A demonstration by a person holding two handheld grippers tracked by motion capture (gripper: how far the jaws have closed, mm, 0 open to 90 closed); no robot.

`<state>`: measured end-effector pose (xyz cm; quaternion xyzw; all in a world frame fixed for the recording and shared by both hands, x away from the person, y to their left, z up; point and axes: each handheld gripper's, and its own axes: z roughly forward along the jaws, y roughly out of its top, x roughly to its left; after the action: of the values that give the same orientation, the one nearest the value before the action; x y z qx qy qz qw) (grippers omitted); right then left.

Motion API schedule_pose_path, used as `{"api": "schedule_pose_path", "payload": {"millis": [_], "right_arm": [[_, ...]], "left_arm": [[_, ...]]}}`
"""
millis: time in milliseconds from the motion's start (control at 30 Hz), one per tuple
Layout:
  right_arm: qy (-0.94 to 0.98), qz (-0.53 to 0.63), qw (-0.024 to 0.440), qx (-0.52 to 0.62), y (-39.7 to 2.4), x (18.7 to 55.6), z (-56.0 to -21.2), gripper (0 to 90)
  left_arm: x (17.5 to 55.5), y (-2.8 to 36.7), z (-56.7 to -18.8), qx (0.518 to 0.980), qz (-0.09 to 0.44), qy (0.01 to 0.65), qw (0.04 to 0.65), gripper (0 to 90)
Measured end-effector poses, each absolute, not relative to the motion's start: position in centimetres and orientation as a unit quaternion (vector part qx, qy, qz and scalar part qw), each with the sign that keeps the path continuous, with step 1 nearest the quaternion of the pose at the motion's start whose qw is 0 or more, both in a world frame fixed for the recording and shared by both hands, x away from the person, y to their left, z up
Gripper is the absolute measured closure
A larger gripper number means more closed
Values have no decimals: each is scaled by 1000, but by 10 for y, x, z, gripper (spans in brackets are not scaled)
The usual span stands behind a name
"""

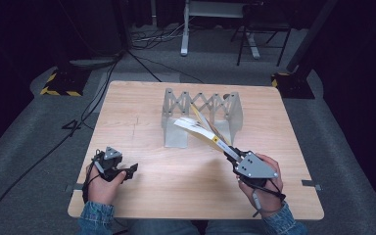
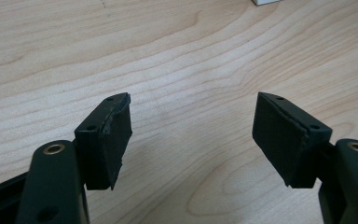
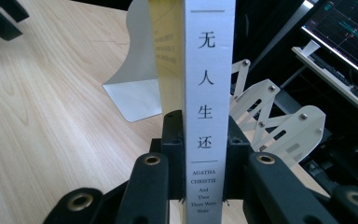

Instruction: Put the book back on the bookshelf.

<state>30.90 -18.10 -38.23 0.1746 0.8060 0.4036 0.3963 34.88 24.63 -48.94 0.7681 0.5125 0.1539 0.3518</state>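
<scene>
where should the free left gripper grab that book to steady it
Take the book at its far end, where the pages fan open, closing across covers and pages together. The right gripper already clamps the spine end, so that end hangs unsupported over the table. The open left gripper would likely come from the table's left side.

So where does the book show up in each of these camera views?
High view: the book sits right of centre, held by the right tool in front of the grey rack.
Left gripper view: no book, just the wooden table.
Right gripper view: centre, its spine upright between the jaws.
Shared landmark: the table.
</scene>
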Motion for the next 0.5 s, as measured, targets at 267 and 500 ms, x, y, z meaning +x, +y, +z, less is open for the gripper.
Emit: {"api": "schedule_pose_path", "payload": {"millis": [267, 500], "right_arm": [[793, 420, 386, 214, -188, 324, -377, 763], [779, 430, 388, 242, -192, 337, -370, 763]], "left_arm": [[357, 251, -500, 774, 177, 510, 330, 293], [359, 255, -503, 784, 191, 492, 327, 287]]}}
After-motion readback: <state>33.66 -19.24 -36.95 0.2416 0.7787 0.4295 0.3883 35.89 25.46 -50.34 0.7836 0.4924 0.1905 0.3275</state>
